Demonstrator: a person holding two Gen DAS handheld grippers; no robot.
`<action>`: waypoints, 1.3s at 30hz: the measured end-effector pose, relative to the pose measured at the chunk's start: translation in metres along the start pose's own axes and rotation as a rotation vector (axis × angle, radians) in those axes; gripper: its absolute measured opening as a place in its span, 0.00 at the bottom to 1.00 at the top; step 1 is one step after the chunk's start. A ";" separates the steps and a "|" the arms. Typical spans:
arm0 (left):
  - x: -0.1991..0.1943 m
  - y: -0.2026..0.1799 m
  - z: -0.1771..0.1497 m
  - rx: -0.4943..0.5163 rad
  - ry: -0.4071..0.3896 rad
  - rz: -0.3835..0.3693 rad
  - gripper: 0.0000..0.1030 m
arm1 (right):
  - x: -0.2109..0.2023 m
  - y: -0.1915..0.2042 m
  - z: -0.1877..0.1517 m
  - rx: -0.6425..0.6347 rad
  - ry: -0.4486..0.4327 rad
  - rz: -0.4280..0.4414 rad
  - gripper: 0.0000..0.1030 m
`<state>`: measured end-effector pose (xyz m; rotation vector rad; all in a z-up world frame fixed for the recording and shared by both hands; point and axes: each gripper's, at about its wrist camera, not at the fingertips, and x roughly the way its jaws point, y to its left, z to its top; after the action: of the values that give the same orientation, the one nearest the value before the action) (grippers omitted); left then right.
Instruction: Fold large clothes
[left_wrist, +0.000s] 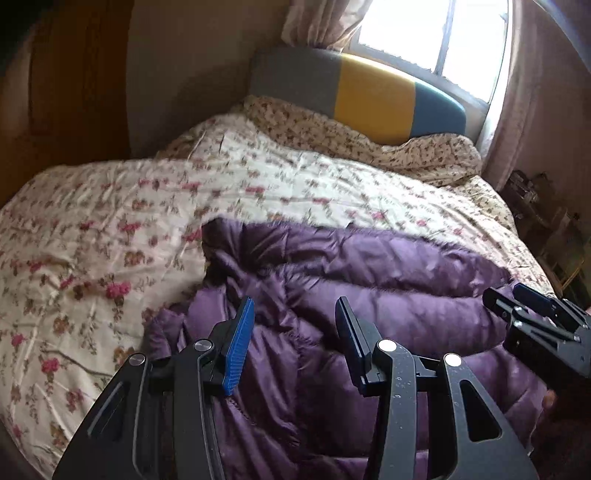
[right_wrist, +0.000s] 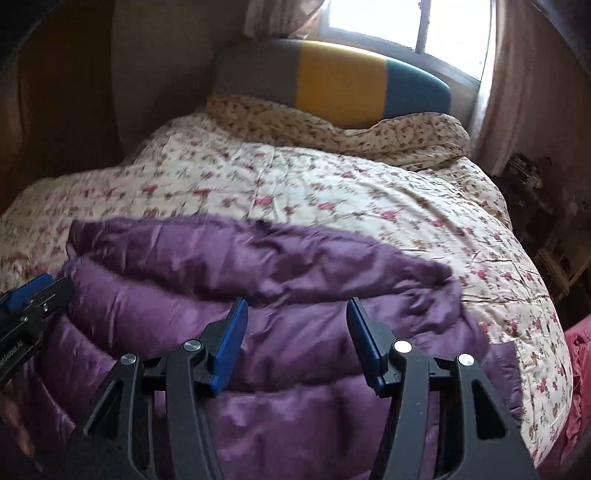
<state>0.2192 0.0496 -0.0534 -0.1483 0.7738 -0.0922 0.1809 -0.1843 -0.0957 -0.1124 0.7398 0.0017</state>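
A shiny purple quilted down coat (left_wrist: 369, 295) lies bunched on a floral bedspread (left_wrist: 110, 229), with a fur-trimmed edge along its far side. My left gripper (left_wrist: 295, 306) hovers over the coat's middle, jaws open, with nothing pinched between the blue pads. The right gripper (left_wrist: 511, 295) shows at the coat's right end. In the right wrist view, the right gripper (right_wrist: 297, 306) hangs open above the coat (right_wrist: 295, 387), pads apart and bare. The left gripper (right_wrist: 40, 290) enters that view at the left edge over the coat's left end.
The bedspread (right_wrist: 369, 192) covers the whole bed. A grey, yellow and blue headboard (left_wrist: 369, 96) stands under a bright window (left_wrist: 436, 33) with curtains. Dark wood furniture (left_wrist: 55, 92) stands on the left. Cluttered shelves (left_wrist: 546, 221) stand on the right, with pink cloth (right_wrist: 580, 369) beside the bed.
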 end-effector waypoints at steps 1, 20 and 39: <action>0.005 0.003 -0.002 -0.009 0.013 0.002 0.44 | 0.005 0.005 -0.003 -0.015 0.006 -0.011 0.53; 0.037 0.021 -0.021 -0.057 0.048 -0.034 0.44 | 0.064 0.022 -0.030 -0.067 0.075 -0.071 0.54; -0.038 0.031 -0.032 -0.037 -0.001 0.004 0.63 | 0.025 0.009 -0.023 -0.042 0.052 -0.020 0.64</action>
<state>0.1708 0.0822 -0.0548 -0.1823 0.7747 -0.0740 0.1837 -0.1782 -0.1303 -0.1603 0.7905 -0.0043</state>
